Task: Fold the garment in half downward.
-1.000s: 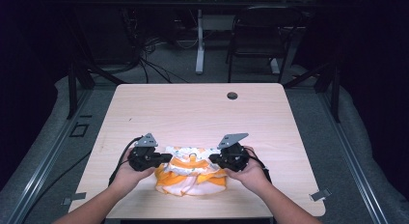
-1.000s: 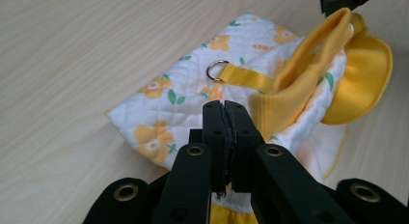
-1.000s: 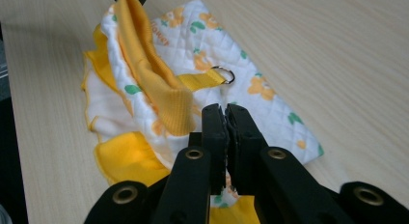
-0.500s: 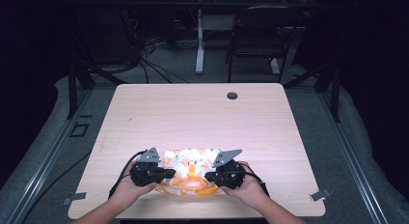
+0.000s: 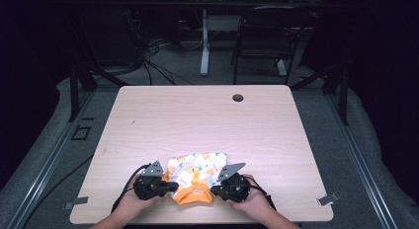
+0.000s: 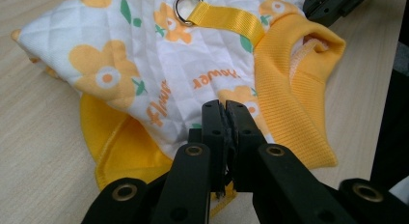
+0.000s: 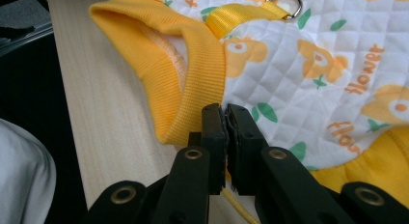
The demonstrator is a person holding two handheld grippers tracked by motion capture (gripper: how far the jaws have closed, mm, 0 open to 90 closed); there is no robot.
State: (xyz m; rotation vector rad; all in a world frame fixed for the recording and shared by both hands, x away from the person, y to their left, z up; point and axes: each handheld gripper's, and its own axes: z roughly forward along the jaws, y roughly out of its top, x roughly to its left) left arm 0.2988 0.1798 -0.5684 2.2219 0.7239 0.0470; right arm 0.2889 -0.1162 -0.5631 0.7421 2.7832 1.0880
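Near edge, six o'clock of the table [image 5: 148, 120]: both grippers sit low, flanking the garment.
Left gripper [image 6: 224, 119]: clenched on the hem of the quilted pet vest [image 6: 159, 74]; a sliver of fabric shows pinched between the jaws.
Right gripper [image 7: 225, 121]: clenched likewise, just beside the orange ribbed collar [image 7: 173, 55]; a thin edge of cloth seems trapped, though the pinch is partly hidden.
Vest position: in the high view the vest [image 5: 197, 167] lies flat at six o'clock, the left gripper [image 5: 170, 186] at its eight o'clock, the right gripper [image 5: 213, 189] at its four o'clock.
Detail: a yellow strap with a metal D-ring [image 6: 185, 2] runs down the back.
Doing it well: likely a lay-down and smoothing; keep both pinches level, draw the cloth taut sideways, and lower evenly so the collar does not fold under.
Change since earlier frame: both hands have come down and toward the person, and the vest, then bunched and lifted, now rests spread on the wood.
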